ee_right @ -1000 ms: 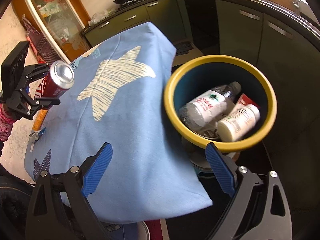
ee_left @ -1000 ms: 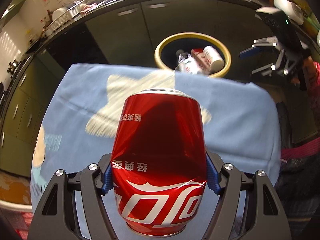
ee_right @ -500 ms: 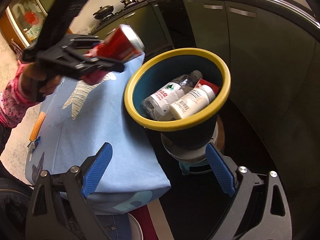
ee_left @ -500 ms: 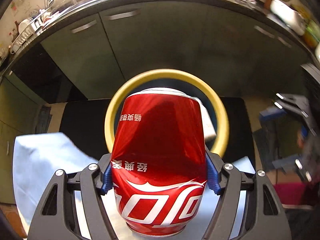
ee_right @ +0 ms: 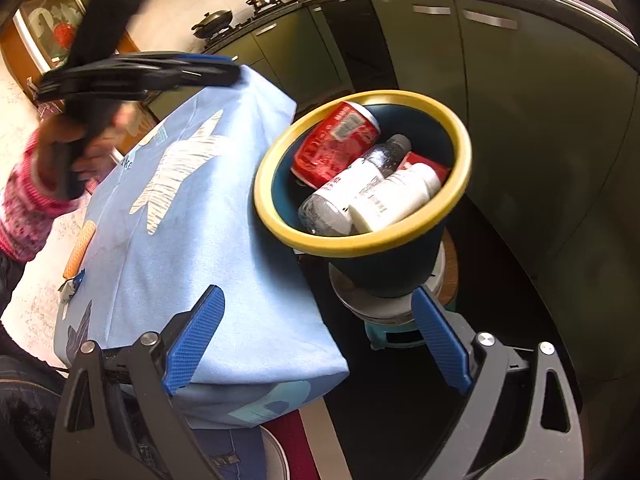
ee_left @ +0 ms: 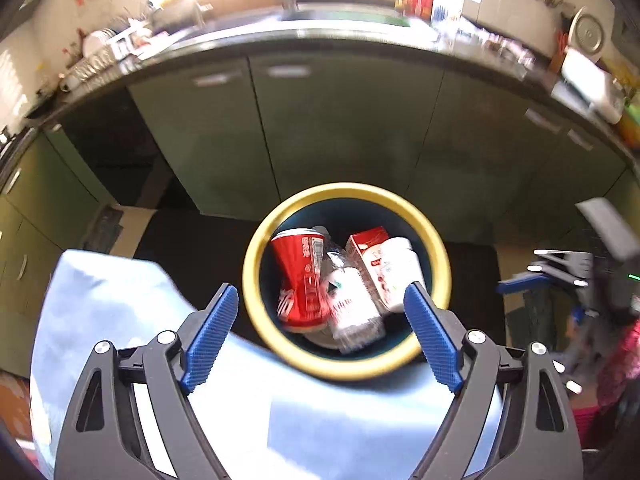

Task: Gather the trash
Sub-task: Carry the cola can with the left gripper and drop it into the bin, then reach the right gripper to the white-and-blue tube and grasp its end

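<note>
Jaws of the left gripper (ee_left: pixel 321 306) have just been opening and now stand wide with nothing between them, poised above the yellow-rimmed bin (ee_left: pixel 256 248), while the right gripper (ee_right: pixel 318 322) is likewise spread wide and holds nothing, hanging over the near corner of the blue-clothed table (ee_right: pixel 224 264). Inside the bin, the red can (ee_left: pixel 301 280) leans against the wall on the table's side, touching a clear plastic bottle (ee_left: pixel 352 300), with a red carton (ee_left: pixel 366 252) and a white bottle (ee_left: pixel 400 264) beside them; the bin stands just off the table's edge, before green cabinets (ee_left: pixel 340 128).
</note>
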`<state>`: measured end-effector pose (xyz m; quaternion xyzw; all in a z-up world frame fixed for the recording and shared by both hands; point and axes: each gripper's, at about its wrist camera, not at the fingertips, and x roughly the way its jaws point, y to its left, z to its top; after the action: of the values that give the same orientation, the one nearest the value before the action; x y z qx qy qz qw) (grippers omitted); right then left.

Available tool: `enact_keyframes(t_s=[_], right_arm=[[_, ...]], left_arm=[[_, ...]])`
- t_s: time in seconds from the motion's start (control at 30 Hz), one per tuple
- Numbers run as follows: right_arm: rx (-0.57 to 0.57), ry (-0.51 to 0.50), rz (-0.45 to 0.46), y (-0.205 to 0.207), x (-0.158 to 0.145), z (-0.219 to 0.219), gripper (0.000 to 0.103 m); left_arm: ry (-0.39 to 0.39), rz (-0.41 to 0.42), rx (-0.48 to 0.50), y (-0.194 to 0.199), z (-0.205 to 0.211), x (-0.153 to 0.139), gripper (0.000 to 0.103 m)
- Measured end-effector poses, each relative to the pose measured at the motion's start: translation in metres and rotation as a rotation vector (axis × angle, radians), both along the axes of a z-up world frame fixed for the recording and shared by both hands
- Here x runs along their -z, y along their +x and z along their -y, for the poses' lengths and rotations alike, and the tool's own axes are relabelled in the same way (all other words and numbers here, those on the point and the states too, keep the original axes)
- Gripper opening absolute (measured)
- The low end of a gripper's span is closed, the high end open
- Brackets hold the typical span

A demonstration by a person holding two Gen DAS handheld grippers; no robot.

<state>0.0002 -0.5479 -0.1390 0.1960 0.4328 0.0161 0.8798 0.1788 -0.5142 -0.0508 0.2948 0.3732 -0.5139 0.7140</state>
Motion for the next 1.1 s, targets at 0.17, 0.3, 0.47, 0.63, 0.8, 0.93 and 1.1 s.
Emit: enact_keyframes(t_s=[0.17,0.3,0.47,0.63,0.8,0.93,1.1], right_arm=[[-0.037,-0.03,-0.005,0.009,-0.005,-0.015,0.09],[-0.084,-0.058,-0.005,0.019,-0.014,-0.033,0.09],[-0.205,-0.104,-0.006,0.043,-0.027,-0.072,0.09],[-0.39,-0.151,0.001,0.074,-0.038,-0.128,0.09],[-0.59,-0.167,0.029,0.115,-0.05,-0.202,0.09],[-0.753,-0.163,0.052,0.14,-0.063,-0.268,0.09],[-0.9,-0.123,0.047,0.171,-0.074,-0.349,0.09]], left_arm=[[-0.066,0.008,-0.094,-0.011,-0.089,-0.037,0.086],[-0.119,0.02,-0.186,-0.031,-0.164,-0.054,0.086],[-0.158,0.064,-0.311,-0.058,-0.258,-0.061,0.089],[-0.165,0.122,-0.513,-0.084,-0.356,-0.058,0.089],[-0.149,0.126,-0.669,-0.107,-0.434,-0.046,0.089],[-0.128,0.137,-0.732,-0.127,-0.479,-0.036,0.09],[-0.118,0.142,-0.754,-0.144,-0.5,-0.026,0.092]])
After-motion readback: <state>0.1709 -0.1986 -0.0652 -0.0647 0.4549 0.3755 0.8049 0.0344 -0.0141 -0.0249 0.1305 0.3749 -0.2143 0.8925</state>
